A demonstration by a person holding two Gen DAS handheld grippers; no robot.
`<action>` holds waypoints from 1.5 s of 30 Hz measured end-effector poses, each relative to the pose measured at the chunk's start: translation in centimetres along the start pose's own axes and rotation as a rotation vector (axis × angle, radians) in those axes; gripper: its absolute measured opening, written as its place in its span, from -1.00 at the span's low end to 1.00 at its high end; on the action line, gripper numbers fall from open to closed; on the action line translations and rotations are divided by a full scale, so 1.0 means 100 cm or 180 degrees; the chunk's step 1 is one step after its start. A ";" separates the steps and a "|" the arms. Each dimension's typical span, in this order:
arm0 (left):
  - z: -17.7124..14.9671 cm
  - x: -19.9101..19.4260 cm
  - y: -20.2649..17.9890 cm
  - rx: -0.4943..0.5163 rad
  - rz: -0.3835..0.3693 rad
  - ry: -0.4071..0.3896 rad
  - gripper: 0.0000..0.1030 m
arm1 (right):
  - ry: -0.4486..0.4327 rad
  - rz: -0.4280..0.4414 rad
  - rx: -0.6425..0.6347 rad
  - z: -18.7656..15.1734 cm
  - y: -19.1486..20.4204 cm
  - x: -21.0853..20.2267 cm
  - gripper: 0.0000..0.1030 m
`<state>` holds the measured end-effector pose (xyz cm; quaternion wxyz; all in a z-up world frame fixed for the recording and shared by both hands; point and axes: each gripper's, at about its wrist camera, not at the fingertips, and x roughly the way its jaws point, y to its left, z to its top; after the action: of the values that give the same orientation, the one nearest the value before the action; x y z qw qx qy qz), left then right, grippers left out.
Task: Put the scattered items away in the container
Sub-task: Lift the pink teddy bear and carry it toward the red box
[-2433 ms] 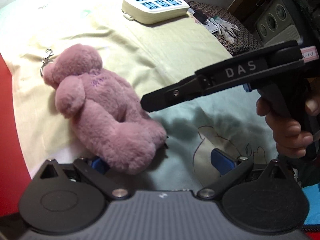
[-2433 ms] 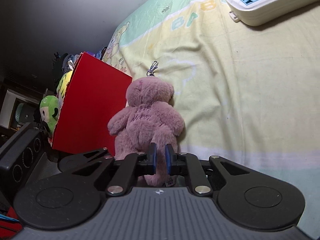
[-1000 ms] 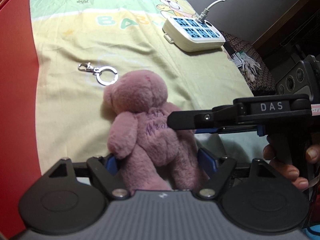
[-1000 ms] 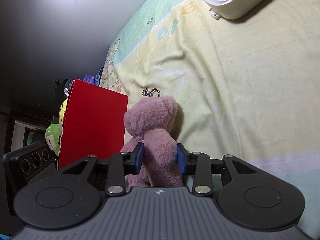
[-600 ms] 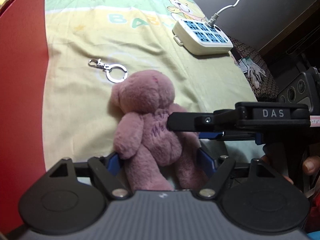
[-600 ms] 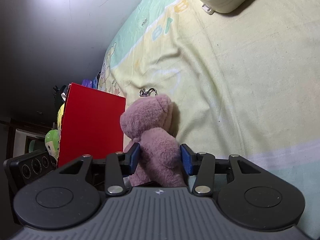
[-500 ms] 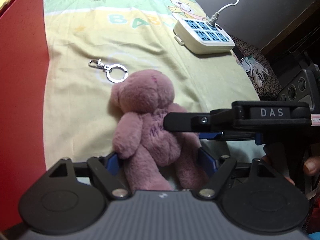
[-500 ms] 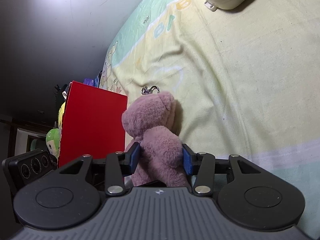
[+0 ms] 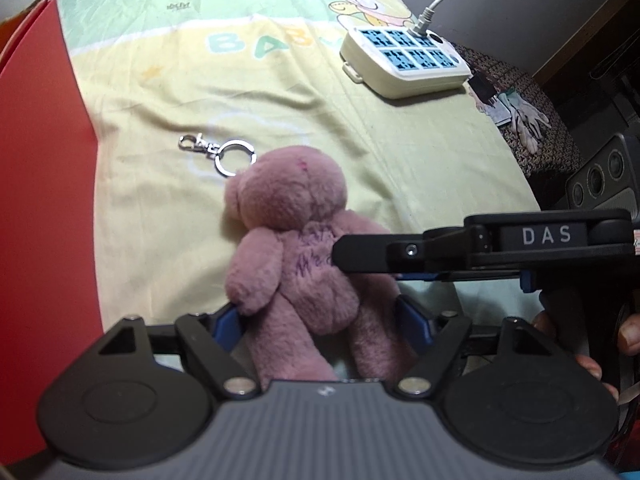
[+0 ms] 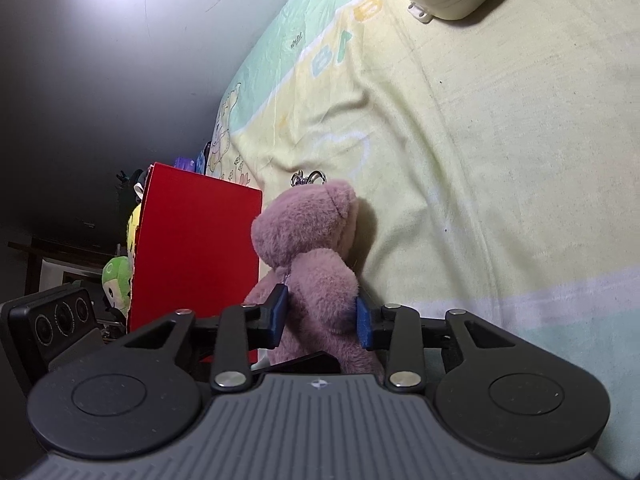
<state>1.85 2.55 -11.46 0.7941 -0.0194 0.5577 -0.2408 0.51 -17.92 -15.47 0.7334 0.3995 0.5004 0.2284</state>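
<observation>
Both claws have just squeezed in: right claw (image 10: 320,316) pinches the pink teddy bear (image 9: 304,264), left claw (image 9: 320,322) hugs its legs, bound for the red box (image 9: 40,200) at nine o'clock.

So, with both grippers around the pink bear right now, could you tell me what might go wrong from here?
Both the right gripper and the left gripper straddle the soft pink bear, so pulling different ways could tug it out of one grip. The keyring lies loose by the bear's head and may be dragged along or left behind. The red container stands close beside the bear, so the lift could knock its wall.
</observation>
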 end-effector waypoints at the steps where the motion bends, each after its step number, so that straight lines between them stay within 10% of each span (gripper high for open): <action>1: 0.000 0.000 -0.002 0.0019 0.0005 0.0008 0.49 | -0.0007 0.0009 0.0021 -0.001 -0.001 -0.002 -0.28; 30: -0.015 -0.011 -0.023 0.0284 0.0077 -0.0069 0.50 | -0.0090 0.0045 0.0129 -0.027 -0.001 -0.013 -0.26; 45: -0.017 -0.051 -0.036 0.0564 -0.0006 -0.0531 0.49 | -0.0528 0.0264 0.0119 -0.043 0.020 -0.038 -0.28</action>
<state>-2.32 1.85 -6.57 0.8361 0.0304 0.4662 -0.2875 -4.82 -18.01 -12.51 0.7547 0.4510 0.4251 0.2154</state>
